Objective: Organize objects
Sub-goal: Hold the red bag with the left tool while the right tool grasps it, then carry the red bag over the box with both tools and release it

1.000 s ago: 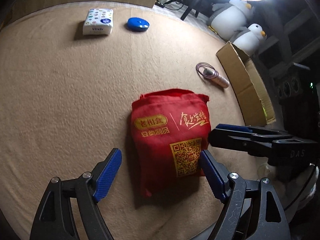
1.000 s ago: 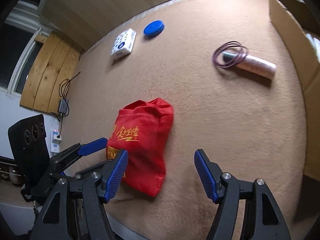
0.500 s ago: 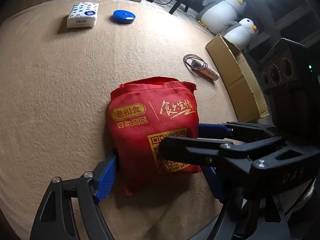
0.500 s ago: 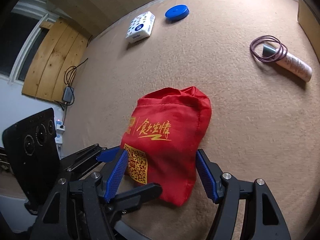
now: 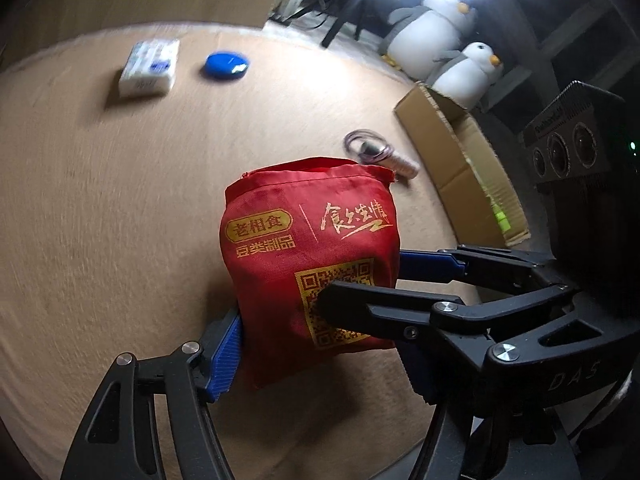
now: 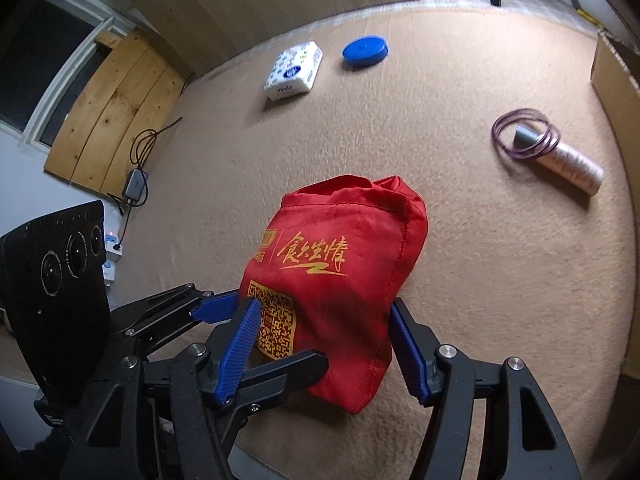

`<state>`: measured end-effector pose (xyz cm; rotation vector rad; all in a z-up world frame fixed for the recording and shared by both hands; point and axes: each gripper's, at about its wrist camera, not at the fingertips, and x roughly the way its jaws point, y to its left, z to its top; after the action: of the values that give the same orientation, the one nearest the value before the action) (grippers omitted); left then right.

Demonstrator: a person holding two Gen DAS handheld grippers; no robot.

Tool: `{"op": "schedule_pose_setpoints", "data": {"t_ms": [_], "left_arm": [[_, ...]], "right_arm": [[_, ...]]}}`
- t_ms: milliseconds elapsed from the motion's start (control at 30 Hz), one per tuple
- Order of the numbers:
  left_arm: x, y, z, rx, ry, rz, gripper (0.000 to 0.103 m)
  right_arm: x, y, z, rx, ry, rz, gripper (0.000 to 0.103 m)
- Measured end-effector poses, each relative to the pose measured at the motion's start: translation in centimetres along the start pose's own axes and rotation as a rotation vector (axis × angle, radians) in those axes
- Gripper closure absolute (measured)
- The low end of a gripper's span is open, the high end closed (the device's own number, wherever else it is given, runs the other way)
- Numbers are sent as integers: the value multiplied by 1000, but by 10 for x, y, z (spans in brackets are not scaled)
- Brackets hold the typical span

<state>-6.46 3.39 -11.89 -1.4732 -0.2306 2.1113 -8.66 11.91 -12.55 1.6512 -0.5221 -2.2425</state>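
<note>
On red bag (image 5: 308, 248) — gold Chinese lettering, QR code; tissue pack (image 6: 294, 70) — "Vinda".

L hand-held gripper (image 5: 316, 352) & R hand-held gripper (image 6: 324, 344): both angled down, crossing each other, jaws just closing, blue pads pressing red bag (image 5: 308, 248).

A red cloth bag (image 5: 310, 256) printed with gold characters and a QR code sits between the blue pads of the left gripper (image 5: 320, 344), whose jaws have just been closing on its sides. The right gripper (image 5: 360, 284) reaches in from the right, one black finger (image 5: 384, 308) lying across the QR code. On the tan cloth-covered table (image 5: 100, 220) behind lie a tissue pack (image 5: 150, 67), a blue disc (image 5: 226, 65), a tube ringed by purple bands (image 5: 380, 156) and a cardboard box (image 5: 460, 168).
</note>
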Motion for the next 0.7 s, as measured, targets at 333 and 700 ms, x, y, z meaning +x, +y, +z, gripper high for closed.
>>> {"op": "schedule_pose_setpoints", "data": {"t_ms": [333,700], "left_arm": [[-1,-62,40,113,-50,-22,31],[38,-153,74,257,-35,-78,32]], "right_arm": [[-63,-20,8,13,-124,-37,42],[-130,-78,-4,95,-234,-106,42]]}}
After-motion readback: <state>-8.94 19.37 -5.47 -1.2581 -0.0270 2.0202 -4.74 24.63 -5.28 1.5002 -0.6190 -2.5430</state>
